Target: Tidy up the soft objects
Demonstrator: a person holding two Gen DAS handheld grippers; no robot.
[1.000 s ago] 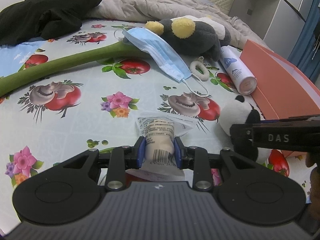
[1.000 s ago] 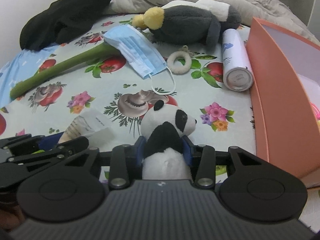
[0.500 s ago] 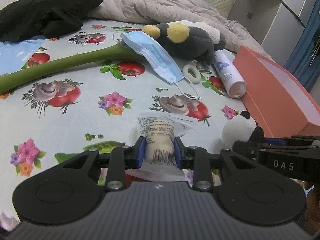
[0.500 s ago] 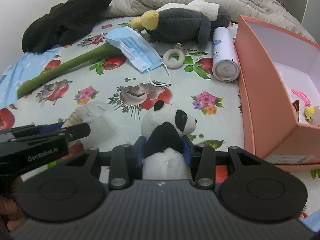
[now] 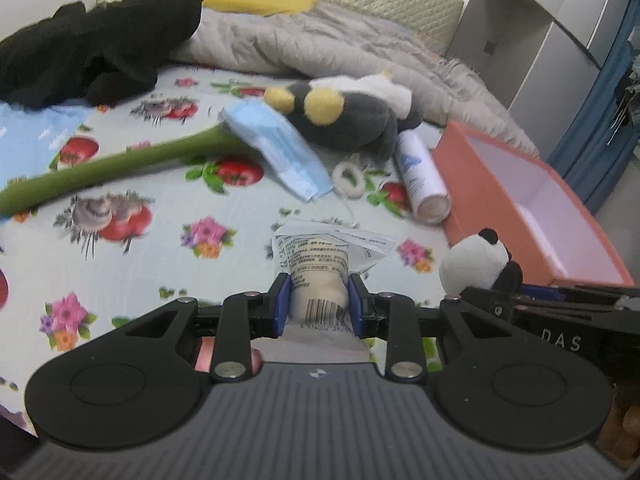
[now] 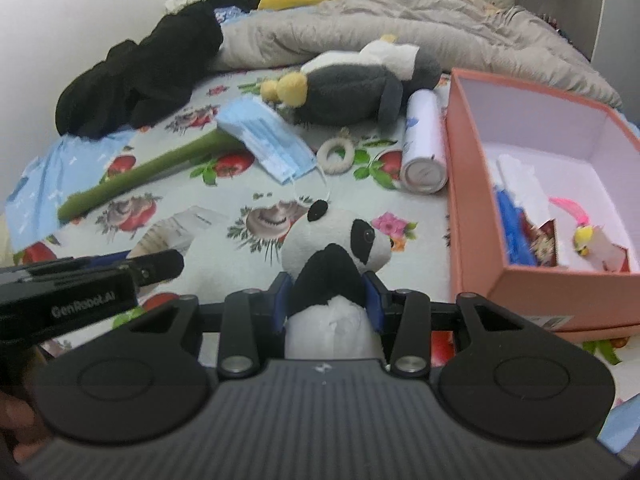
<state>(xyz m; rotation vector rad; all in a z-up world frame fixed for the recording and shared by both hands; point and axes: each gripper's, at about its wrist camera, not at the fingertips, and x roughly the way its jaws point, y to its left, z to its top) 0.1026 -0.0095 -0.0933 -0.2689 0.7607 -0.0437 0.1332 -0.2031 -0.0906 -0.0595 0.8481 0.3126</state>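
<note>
Above the flowered bedsheet [image 5: 132,256], beside the orange box [image 6: 472,184], my right claw [image 6: 326,300], marked "DAS", is clamped partway shut on a panda toy [image 6: 336,240]. My left claw [image 5: 318,306], marked "GenRobot.AI", pinches a wrapped packet [image 5: 320,268] with a barcode and small, unreadable print.

Upright panda plush [image 6: 336,240], perhaps wrapped packet [image 5: 318,270]

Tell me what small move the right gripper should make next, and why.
Probably carry the panda plush rightward over the orange box. The right gripper is clamped on it clear of the bed, and the open box already holds other small items.
</note>
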